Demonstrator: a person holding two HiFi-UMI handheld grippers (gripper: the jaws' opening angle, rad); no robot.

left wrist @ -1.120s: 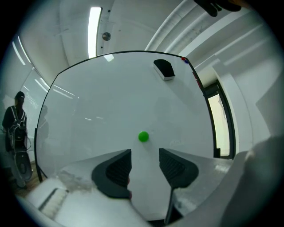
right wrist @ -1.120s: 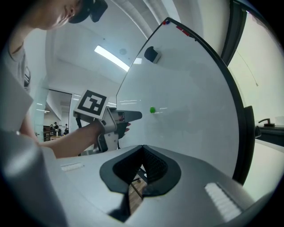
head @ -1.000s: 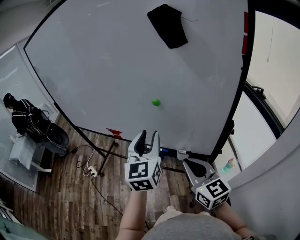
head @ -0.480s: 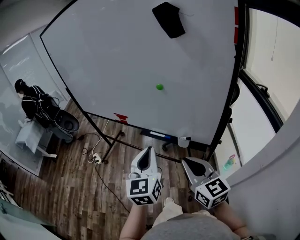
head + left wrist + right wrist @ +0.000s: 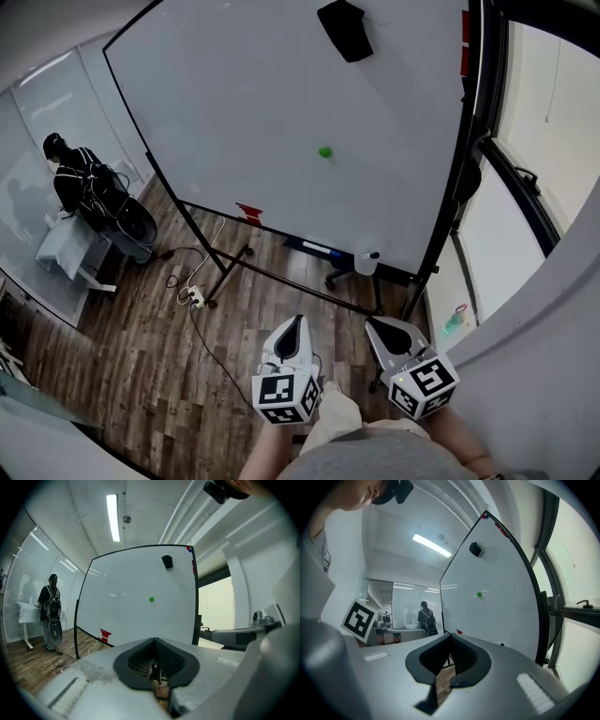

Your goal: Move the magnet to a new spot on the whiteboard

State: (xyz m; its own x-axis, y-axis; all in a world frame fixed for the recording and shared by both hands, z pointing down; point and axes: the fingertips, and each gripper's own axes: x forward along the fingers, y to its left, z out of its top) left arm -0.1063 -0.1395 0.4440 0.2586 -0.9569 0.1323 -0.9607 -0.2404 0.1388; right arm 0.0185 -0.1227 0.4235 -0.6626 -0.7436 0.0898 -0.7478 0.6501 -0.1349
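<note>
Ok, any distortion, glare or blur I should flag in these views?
Head view: strong fisheye, the edges of the whiteboard bow, but the light is even and the green magnet is crisp. Left gripper view: dark round vignette, and the ceiling light blows out. Right gripper view: same vignette, and faint light streaks reflect on the whiteboard.

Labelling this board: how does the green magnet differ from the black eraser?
The green magnet is small and round; the black eraser is far larger and blocky. The magnet sits near the middle of the whiteboard; the eraser sits tilted near its top edge. Both stick to the board's face.
</note>
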